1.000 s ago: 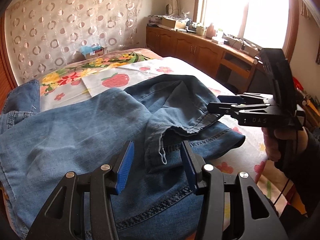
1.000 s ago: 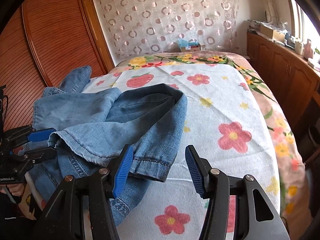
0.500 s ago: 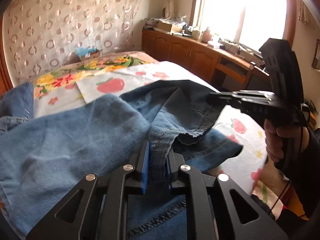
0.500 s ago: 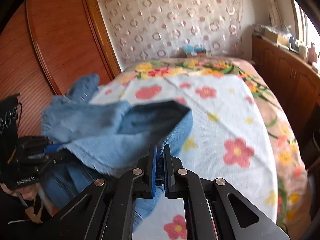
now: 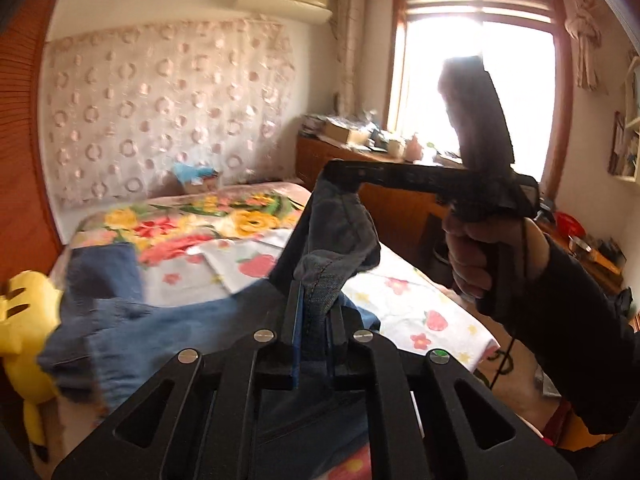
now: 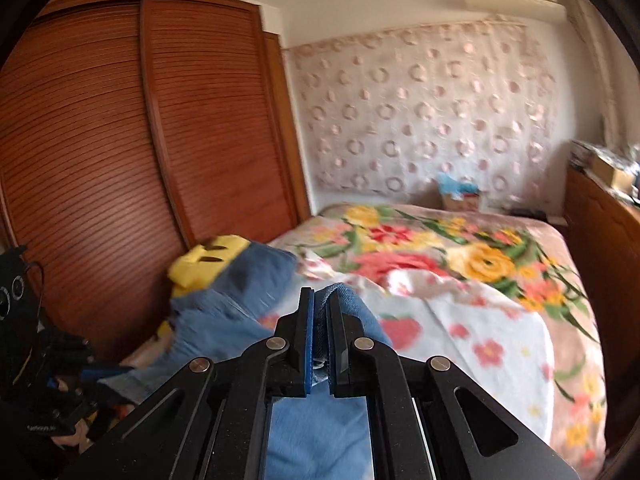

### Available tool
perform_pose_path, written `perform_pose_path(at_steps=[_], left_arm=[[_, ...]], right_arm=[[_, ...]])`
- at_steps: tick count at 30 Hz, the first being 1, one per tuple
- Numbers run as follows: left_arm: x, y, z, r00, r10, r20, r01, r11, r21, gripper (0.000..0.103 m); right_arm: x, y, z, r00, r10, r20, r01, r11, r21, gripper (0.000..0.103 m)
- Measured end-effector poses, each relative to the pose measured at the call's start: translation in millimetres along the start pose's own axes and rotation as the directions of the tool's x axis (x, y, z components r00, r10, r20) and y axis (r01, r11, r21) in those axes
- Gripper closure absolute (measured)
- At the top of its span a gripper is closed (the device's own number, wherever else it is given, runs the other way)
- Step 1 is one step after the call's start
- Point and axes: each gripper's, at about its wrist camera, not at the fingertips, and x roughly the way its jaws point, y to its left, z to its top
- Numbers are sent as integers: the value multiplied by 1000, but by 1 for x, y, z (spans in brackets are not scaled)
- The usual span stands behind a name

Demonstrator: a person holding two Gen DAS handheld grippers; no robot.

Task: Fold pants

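Note:
The blue denim pants [image 5: 168, 332] hang lifted above the flowered bed. My left gripper [image 5: 316, 300] is shut on a seamed denim edge. My right gripper [image 6: 318, 316] is shut on another denim edge; it also shows in the left wrist view [image 5: 340, 174], raised to the right, with cloth stretched between the two. The pants [image 6: 240, 300] trail down to the left over the bed in the right wrist view. The left gripper [image 6: 60, 384] shows dimly at the lower left there.
The bed [image 6: 500, 320] has a floral blanket and a white strawberry sheet [image 5: 404, 300]. A yellow plush toy [image 5: 24, 320] lies at the bed's left edge. A wooden wardrobe [image 6: 120, 160] stands left; a cluttered wooden counter [image 5: 360, 148] runs under the window.
Both grippers went from open to shut on denim edges, then rose well above the bed, lifting the pants. The views now tilt up toward the walls.

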Motion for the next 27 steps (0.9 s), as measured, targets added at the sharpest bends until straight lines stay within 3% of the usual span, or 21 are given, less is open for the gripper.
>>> perform_pose_path(at_steps=[6, 11, 17, 23, 25, 27], left_arm=[[-24, 48, -27, 996, 87, -35, -90, 993, -80, 94], [-29, 75, -65, 987, 128, -95, -141, 980, -144, 94], [-16, 92, -101, 974, 146, -173, -180, 964, -198, 94], [-6, 99, -117, 962, 162, -222, -211, 953, -217, 94], [-1, 103, -119, 957, 163, -239, -220, 948, -232, 89], [0, 105, -121, 953, 171, -251, -231, 944, -235, 83]], right_arm=[[58, 28, 16, 992, 106, -74, -109, 993, -42, 98], [112, 45, 20, 971, 164, -175, -179, 981, -74, 98], [180, 63, 22, 942, 170, -290, -212, 970, -119, 98], [220, 73, 25, 928, 156, -338, -205, 972, -116, 98], [226, 73, 29, 929, 142, -343, -191, 975, -113, 95], [222, 74, 31, 934, 141, -328, -184, 978, -102, 78]])
